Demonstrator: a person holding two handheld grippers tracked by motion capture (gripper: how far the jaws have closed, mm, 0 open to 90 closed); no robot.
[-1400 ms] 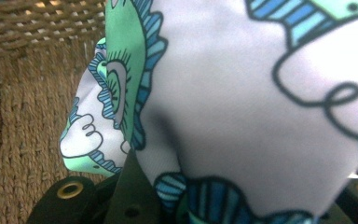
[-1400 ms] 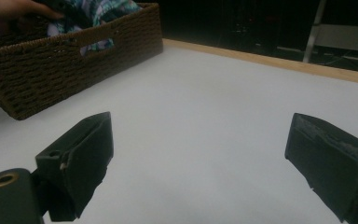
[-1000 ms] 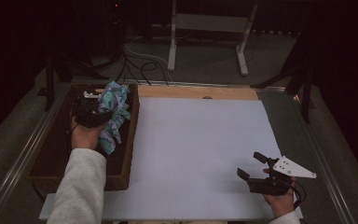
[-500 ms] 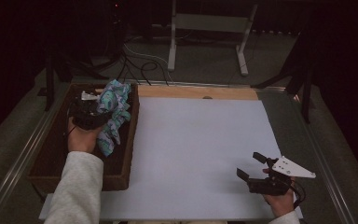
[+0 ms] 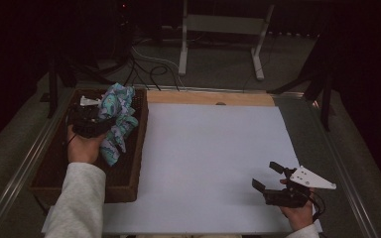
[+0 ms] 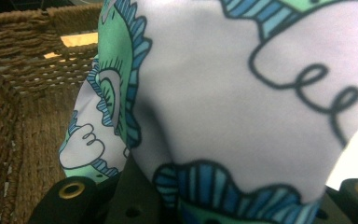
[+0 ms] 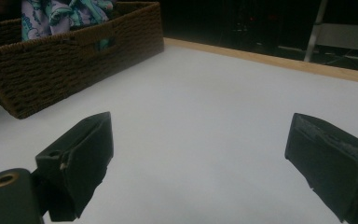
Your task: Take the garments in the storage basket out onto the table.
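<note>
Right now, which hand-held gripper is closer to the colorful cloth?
Left. The left hand-held gripper is over the wicker basket, closed on the colorful cloth. The right hand-held gripper sits open, far across the white table, near its front right corner.

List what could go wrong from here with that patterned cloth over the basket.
1. The patterned cloth hangs bunched from the left gripper, its lower end trailing inside the wicker basket; it could snag on the rough weave when pulled out.
2. The cloth covers most of the left gripper view, so how well it is held is hard to judge; it may slip.
3. The right gripper sits open, far off over the white sheet, too far to catch a drop.
</note>
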